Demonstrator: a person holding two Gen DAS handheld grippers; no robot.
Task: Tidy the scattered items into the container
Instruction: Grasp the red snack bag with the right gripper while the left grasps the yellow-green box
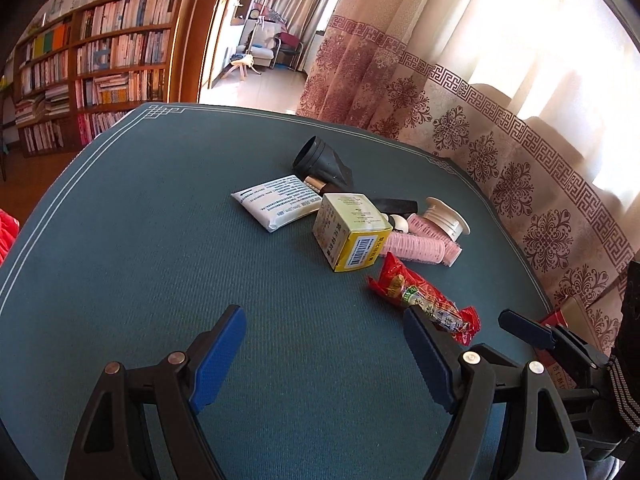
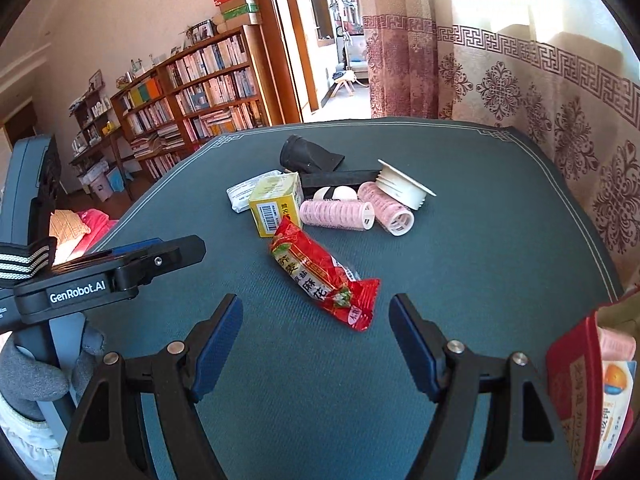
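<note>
Scattered items lie in a cluster on the green table mat (image 1: pixel 160 240). They are a red snack packet (image 2: pixel 320 272), a yellow box (image 2: pixel 276 204), two pink hair rollers (image 2: pixel 336 214), a white plastic cap (image 2: pixel 404 188), a white sachet (image 1: pixel 276 206) and a black nozzle (image 1: pixel 320 160). My right gripper (image 2: pixel 316 344) hovers open just short of the red packet, with nothing between its fingers. My left gripper (image 1: pixel 324 356) is open over bare mat, and the packet's end (image 1: pixel 424 300) lies by its right finger. A red container (image 2: pixel 580 392) holding packets sits at the lower right.
A black bar (image 2: pixel 340 178) and a small white piece (image 2: pixel 334 193) lie behind the rollers. A patterned curtain (image 1: pixel 500 140) hangs past the table's right edge, and bookshelves (image 2: pixel 192 92) stand to the left. In the right wrist view my left gripper's body (image 2: pixel 120 272) reaches in from the left.
</note>
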